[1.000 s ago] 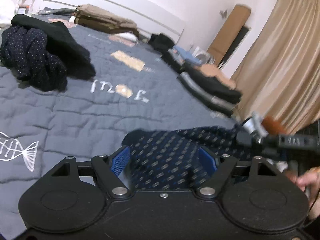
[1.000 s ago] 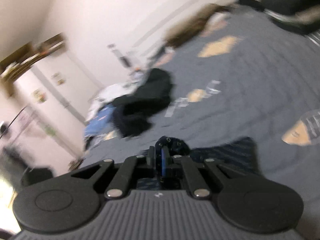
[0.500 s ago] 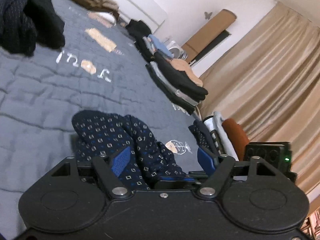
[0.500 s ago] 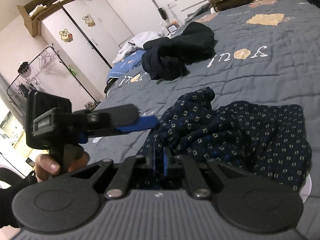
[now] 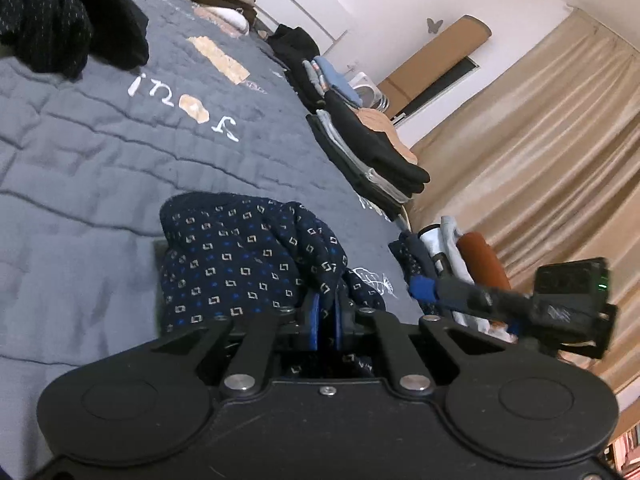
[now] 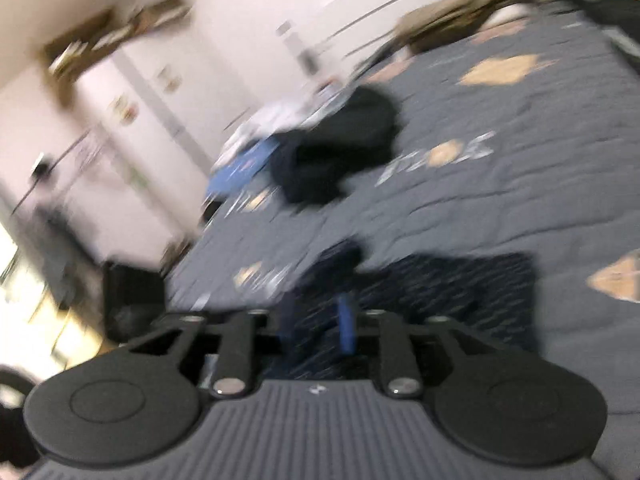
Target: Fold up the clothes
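Navy patterned cloth (image 5: 240,264) — a dark garment printed with small pale and blue squares — lies bunched at the lower centre of the left wrist view, on the grey quilted bedspread (image 5: 80,152). We see the left gripper (image 5: 327,322) clenched on a fold of that garment: its blue pads have just come together and the fabric is pinched between them. At the right of the same view the right gripper (image 5: 420,288) reaches in from the edge, its blue tip near the garment's right side; we cannot tell from there whether it touches the cloth.

In the right wrist view everything is smeared by motion blur. We make out the right gripper (image 6: 316,326) with its blue pads parted — its jaws have just been opening — and the dark garment (image 6: 440,292) lying beyond and under them, not pinched.

Along the right edge of the bed, in the upper middle of the left wrist view, sits a stack of folded clothes (image 5: 368,152). A heap of dark unfolded clothes (image 5: 60,12) fills the upper left corner. Beige curtains (image 5: 540,160) hang at the right.
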{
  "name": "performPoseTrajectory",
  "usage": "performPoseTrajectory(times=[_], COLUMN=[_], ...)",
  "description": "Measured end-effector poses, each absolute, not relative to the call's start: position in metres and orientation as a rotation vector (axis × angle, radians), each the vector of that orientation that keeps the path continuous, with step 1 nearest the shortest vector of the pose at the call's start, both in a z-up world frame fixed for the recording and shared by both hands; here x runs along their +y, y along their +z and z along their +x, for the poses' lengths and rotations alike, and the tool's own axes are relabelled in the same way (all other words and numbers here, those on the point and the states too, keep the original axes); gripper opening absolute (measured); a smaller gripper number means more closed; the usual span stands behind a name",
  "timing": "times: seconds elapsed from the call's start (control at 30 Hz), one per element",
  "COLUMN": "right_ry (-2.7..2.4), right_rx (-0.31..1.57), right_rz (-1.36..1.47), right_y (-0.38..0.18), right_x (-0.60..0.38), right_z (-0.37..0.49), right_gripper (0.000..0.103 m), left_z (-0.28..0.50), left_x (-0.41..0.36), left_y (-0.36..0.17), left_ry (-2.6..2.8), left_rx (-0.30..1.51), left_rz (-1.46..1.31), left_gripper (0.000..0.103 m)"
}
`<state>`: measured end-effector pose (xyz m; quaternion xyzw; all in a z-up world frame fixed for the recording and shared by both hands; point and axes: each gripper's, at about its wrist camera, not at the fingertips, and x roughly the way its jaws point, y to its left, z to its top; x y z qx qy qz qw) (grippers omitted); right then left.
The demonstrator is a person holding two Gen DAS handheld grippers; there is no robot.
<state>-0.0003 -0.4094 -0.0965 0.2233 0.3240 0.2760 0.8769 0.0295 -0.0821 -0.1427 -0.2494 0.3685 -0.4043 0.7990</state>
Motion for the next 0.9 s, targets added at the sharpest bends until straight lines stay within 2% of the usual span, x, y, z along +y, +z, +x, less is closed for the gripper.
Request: performPoseTrajectory(times=[0.03,0.3,0.4,0.43,0.5,0.53,0.57,0.73,0.77,0.8,0.83,0.9], right_ry=[0.531,0.348,0.430,0.467,0.529,0.554,0.563,0.593,0.600,0.610,0.618,0.613], right_rx=[0.662,0.764,0.778,0.777,0.780,0.782,0.782,0.795,0.797,0.800,0.802,0.807], right_rz=[0.484,0.532,0.511,0.499,0.487,0.479,0.462,0.430,0.424,0.413,0.402,0.378], right_y=[-0.100,-0.146,-0.147,-0.145,-0.139,-0.137,-0.134,-0.132,-0.132,-0.131,-0.131,-0.128], right_x=[-0.417,-0.423,-0.409,-0.403,-0.395,-0.391,-0.387,-0.378,-0.377,-0.375,-0.372,-0.373], right_z=[0.001,0.024,0.024,0.024,0.020,0.018,0.016,0.012,0.012,0.011,0.011,0.013], right_gripper=[0.042,0.044,0.044,0.044,0.044,0.044,0.044,0.044,0.045,0.045,0.045,0.045], left_z=[0.028,0.024,0.024,0.022,0.021,0.021,0.021,0.028,0.029,0.030,0.032,0.031], left_x=[-0.078,-0.076,-0.077,-0.078,-0.080,-0.081,-0.082,-0.095,-0.097,-0.098,-0.098,-0.094], left_y=[-0.141,-0.136,-0.135,-0.134,-0.132,-0.132,-0.131,-0.139,-0.142,-0.146,-0.150,-0.153], left_ry=[-0.865,-0.867,-0.869,-0.874,-0.858,-0.864,-0.873,-0.855,-0.849,-0.842,-0.834,-0.821], left_rx=[0.788,0.787,0.787,0.773,0.768,0.757,0.745,0.763,0.769,0.778,0.788,0.795], left_rz=[-0.532,-0.513,-0.506,-0.502,-0.505,-0.517,-0.530,-0.543,-0.546,-0.554,-0.564,-0.556], left_gripper=[0.005,0.004,0.011,0.016,0.046,0.068,0.070,0.068,0.055,0.035,0.009,0.009])
